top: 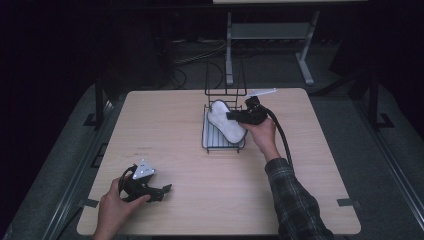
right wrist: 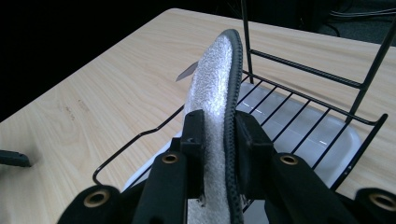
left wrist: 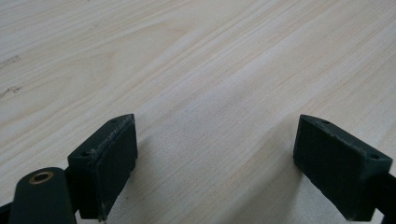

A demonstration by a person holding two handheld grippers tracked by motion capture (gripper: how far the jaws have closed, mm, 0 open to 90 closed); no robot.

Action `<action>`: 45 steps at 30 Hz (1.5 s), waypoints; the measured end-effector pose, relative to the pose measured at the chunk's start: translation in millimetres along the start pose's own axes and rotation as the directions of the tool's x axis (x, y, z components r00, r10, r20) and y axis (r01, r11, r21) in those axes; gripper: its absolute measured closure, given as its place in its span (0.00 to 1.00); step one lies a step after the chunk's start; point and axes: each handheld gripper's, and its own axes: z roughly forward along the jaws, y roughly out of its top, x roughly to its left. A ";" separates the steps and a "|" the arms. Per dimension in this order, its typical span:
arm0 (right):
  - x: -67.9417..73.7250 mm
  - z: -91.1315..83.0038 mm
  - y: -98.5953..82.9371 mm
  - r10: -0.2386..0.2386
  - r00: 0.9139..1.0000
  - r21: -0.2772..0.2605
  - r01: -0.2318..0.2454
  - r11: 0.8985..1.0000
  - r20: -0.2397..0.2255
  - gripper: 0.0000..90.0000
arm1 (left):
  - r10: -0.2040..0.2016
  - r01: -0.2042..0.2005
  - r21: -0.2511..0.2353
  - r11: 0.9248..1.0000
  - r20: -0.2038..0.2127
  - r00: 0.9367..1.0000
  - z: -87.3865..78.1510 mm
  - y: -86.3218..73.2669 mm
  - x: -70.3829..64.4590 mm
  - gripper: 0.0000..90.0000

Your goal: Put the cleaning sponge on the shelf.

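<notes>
A white fleecy insole (top: 224, 121) with a black edge lies tilted over a black wire rack (top: 210, 145) at the middle of the table. My right gripper (top: 235, 116) is shut on its right side. In the right gripper view the insole (right wrist: 215, 79) stands on edge between the two jaws, its fleece face to the left, above the rack (right wrist: 299, 100). My left gripper (top: 161, 190) rests near the table's front left, held by a hand. In the left gripper view my left gripper (left wrist: 215, 158) is open over bare wood, nothing between its pads.
The rack has a white tray (right wrist: 327, 140) under its wires and an upright wire frame (top: 226, 80) at its back. The light wooden table (top: 165, 130) stretches around it. A metal stand (top: 270, 35) is on the dark floor behind the table.
</notes>
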 end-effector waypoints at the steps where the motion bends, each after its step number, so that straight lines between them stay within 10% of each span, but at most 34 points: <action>1: -0.3 0.9 -0.2 -0.001 1.000 0.001 0.001 1.000 0.006 0.82 | 0.000 0.000 -0.001 1.000 0.000 1.000 0.1 0.0 0.0 0.14; 33: -4.4 0.2 -4.9 -0.060 0.990 0.051 0.054 0.997 0.130 0.49 | 0.000 0.000 0.000 1.000 0.000 1.000 0.0 0.0 -0.1 0.14; 45: -6.9 -14.0 -21.9 -0.123 0.988 0.135 0.109 0.985 0.099 0.97 | -0.001 0.001 -0.001 1.000 0.001 1.000 0.1 0.0 -0.1 0.14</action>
